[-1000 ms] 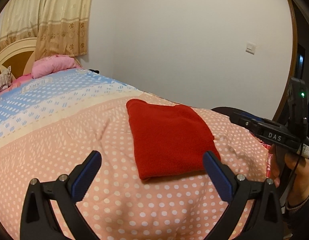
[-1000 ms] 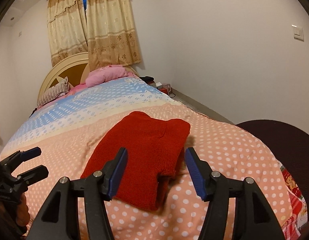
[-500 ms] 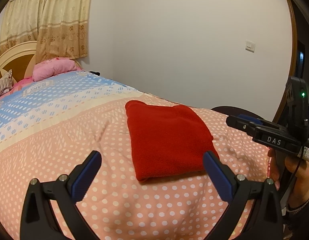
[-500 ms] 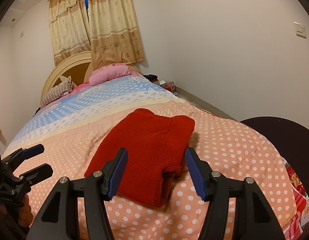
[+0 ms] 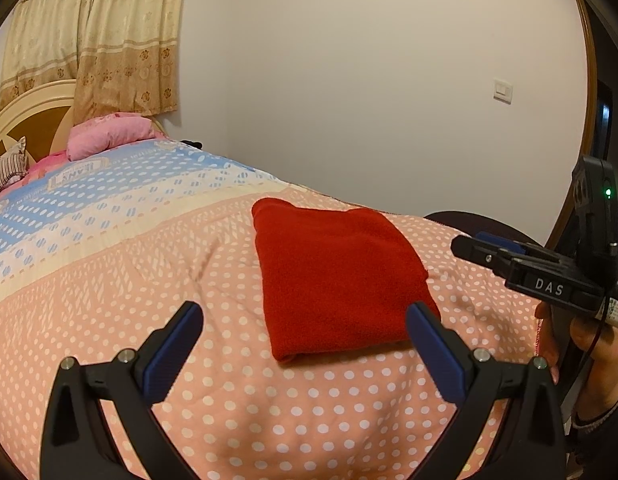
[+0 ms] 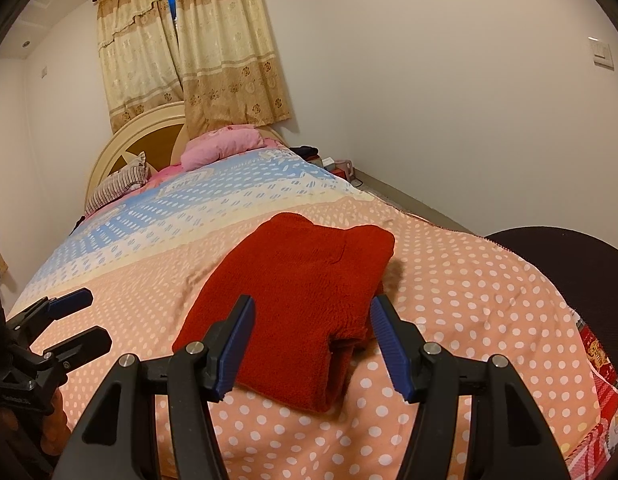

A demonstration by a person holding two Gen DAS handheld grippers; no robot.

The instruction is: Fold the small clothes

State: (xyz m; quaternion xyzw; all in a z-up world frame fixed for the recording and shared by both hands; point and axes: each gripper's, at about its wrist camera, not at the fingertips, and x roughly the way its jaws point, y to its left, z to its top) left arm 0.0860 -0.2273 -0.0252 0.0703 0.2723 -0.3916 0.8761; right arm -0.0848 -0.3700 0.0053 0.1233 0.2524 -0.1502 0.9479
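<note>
"DAS" on the right tool (image 5: 475, 245)

Home bedroom — bed (image 5: 109, 280), curtains (image 6: 197, 52)

The folded garment (image 5: 341, 276) lay on the bed (image 5: 109, 280), toward its foot and nearer the wall-side edge. Pillows (image 6: 221, 150) rested at the headboard (image 6: 149, 136) behind it, with curtains (image 6: 197, 48) hanging behind the headboard.
</note>
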